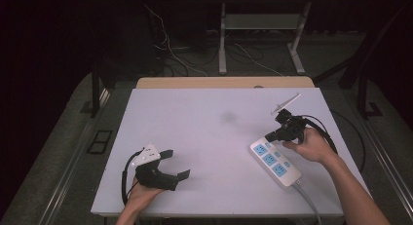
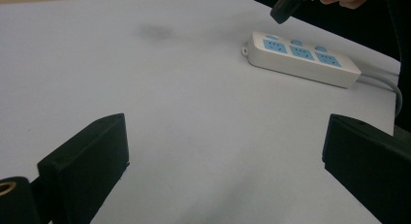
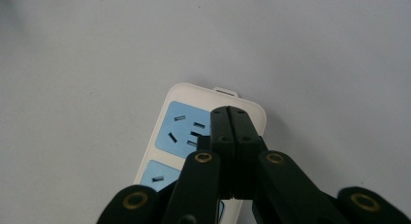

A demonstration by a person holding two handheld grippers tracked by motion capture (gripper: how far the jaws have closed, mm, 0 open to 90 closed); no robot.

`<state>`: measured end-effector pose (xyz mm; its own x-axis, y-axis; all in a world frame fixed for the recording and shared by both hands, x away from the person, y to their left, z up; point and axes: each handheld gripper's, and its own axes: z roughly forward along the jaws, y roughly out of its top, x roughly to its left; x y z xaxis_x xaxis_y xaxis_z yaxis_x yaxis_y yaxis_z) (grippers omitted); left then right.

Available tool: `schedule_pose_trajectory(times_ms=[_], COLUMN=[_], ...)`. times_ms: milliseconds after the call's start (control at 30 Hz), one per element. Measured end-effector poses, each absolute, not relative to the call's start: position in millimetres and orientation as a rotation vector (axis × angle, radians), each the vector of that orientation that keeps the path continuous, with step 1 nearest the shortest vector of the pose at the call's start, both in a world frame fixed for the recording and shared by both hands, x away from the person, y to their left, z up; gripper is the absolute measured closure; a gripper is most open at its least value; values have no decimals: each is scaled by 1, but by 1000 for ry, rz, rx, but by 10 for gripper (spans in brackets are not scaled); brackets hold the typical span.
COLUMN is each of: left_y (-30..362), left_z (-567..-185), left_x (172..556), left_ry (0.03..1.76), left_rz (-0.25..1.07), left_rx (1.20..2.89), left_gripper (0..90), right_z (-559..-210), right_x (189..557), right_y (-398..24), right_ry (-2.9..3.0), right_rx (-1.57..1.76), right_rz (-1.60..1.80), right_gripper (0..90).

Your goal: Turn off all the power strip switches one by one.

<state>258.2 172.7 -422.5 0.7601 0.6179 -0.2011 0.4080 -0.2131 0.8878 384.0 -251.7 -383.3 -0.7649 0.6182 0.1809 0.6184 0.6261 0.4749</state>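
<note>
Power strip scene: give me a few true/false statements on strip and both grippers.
1. The right gripper has its jaws closed together, nothing between them. True.
2. The left gripper is clamped on the power strip. False: it is open, resting on the table well away from the strip.
3. The strip has three blue sockets. True.
4. A plug sits in the end socket. False: all sockets that show are empty.
5. The right gripper's tips are over the strip's end away from its cable. True.
</note>
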Motion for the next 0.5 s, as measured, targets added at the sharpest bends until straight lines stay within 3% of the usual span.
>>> schedule_pose_trajectory(times_ms=[500], left_y=[173], left_z=[-423], left_x=[259], left_ry=[794], left_rz=[235], left_rx=[1843], left_gripper=[12], right_z=[-404], right_x=[386], right_y=[-250], right_ry=[-2805], right_rx=[-1088], right_rz=[-821], right_gripper=[896])
